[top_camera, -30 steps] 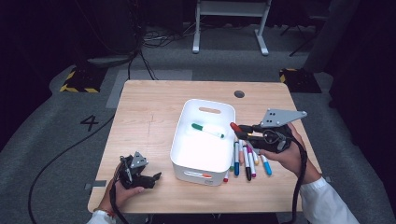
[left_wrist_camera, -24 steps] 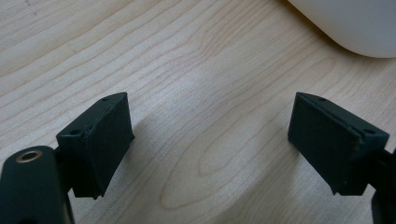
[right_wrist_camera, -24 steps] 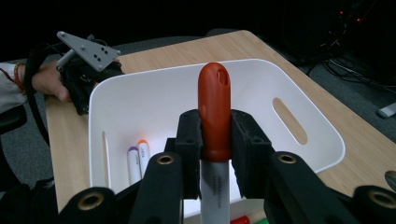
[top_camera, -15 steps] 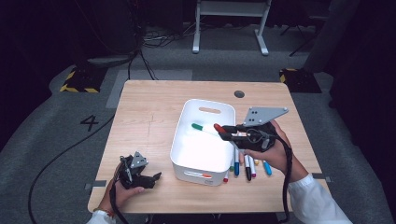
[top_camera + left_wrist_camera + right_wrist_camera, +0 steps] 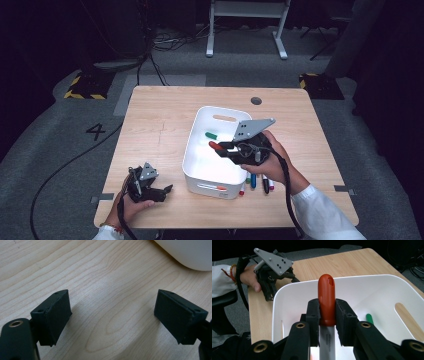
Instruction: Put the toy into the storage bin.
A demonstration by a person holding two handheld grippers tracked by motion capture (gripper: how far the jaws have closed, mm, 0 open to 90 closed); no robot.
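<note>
- 1 red marker [image 5: 326, 298], clamped between the right gripper [image 5: 222, 148] fingers, over the 1 white bin [image 5: 196, 165].
- 1 green marker [image 5: 211, 135] lies inside the bin.
- 4 markers [image 5: 256, 181] on the bench [image 5: 160, 115] beside it.
- Left gripper [image 5: 112, 315]: fingers apart, empty.

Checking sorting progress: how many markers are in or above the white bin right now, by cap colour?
Green marker: 1, lying in the white bin
Red marker: 1, clamped in the right gripper above it
Total: 2
</note>
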